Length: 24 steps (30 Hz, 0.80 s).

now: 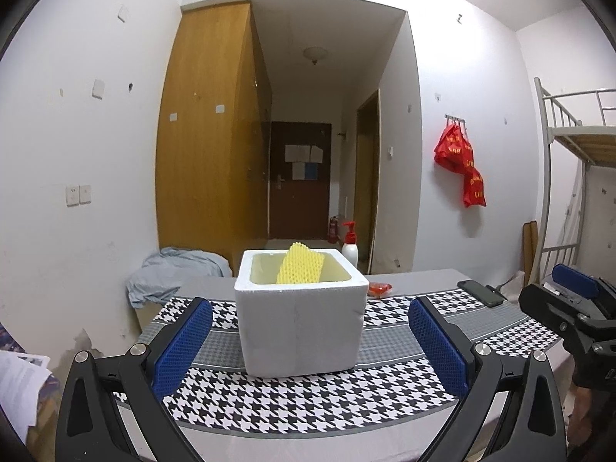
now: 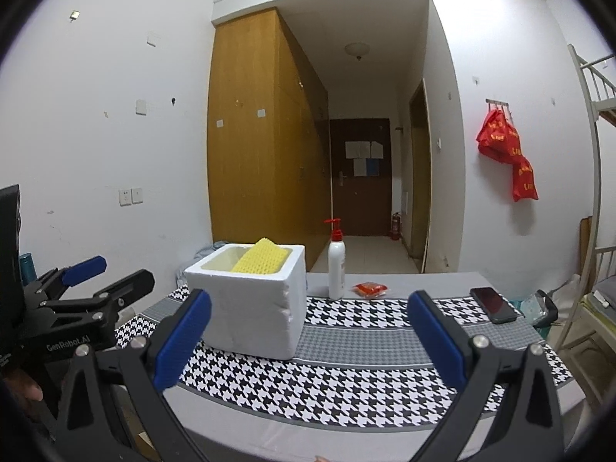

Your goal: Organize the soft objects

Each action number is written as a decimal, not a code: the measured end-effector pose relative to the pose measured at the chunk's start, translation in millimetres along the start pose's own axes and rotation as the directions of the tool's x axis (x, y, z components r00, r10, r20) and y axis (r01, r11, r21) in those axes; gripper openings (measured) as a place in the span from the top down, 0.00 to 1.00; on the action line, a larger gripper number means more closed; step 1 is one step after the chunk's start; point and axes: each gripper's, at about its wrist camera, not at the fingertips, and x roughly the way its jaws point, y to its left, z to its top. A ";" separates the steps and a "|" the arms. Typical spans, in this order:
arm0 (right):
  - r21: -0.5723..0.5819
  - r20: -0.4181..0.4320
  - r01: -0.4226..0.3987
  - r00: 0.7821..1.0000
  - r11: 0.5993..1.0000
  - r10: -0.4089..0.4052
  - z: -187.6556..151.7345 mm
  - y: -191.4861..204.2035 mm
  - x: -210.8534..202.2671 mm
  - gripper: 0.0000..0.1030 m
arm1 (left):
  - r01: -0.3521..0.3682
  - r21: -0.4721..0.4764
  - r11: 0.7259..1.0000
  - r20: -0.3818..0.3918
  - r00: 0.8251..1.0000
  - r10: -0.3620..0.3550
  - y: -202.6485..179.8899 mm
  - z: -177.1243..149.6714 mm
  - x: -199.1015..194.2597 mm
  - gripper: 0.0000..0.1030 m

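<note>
A white foam box [image 1: 300,327] stands on the houndstooth cloth [image 1: 308,400], and a yellow foam net [image 1: 300,268] leans inside it, poking above the rim. My left gripper [image 1: 310,340] is open, its blue pads on either side of the box and short of it. In the right wrist view the foam box [image 2: 250,308] with the yellow net [image 2: 261,261] sits left of centre. My right gripper [image 2: 308,338] is open and empty, to the right of the box. Each gripper shows at the edge of the other's view.
A white pump bottle with a red top [image 2: 336,265], a small red packet [image 2: 369,288] and a black phone [image 2: 494,304] lie on the table behind and right. A grey cloth heap [image 1: 173,273] sits at the far left; a bunk bed [image 1: 577,134] stands right.
</note>
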 end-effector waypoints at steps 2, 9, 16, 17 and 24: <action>0.009 0.009 -0.019 1.000 1.000 0.019 -6.1 -1.0 -2.1 0.00 | -0.003 0.003 1.000 0.009 1.000 0.003 -1.0 -5.6 -3.0 0.01; 0.021 -0.014 -0.036 0.999 0.999 0.036 -20.5 0.3 -2.8 0.00 | 0.001 0.004 1.000 0.005 1.000 -0.001 -1.4 -23.5 -9.5 0.01; 0.018 -0.033 -0.029 0.999 0.999 0.030 -33.7 5.2 -6.2 0.00 | 0.000 0.014 1.000 -0.011 1.000 0.000 0.8 -33.8 -17.3 0.01; 0.020 -0.037 -0.034 0.999 0.999 0.034 -35.2 5.9 -6.3 0.00 | 0.001 0.011 1.000 -0.010 1.000 0.000 1.1 -34.5 -19.0 0.01; 0.020 -0.036 -0.034 0.999 0.999 0.035 -34.5 8.3 -9.9 0.00 | 0.002 0.025 1.000 0.003 1.000 -0.002 0.3 -32.2 -25.8 0.01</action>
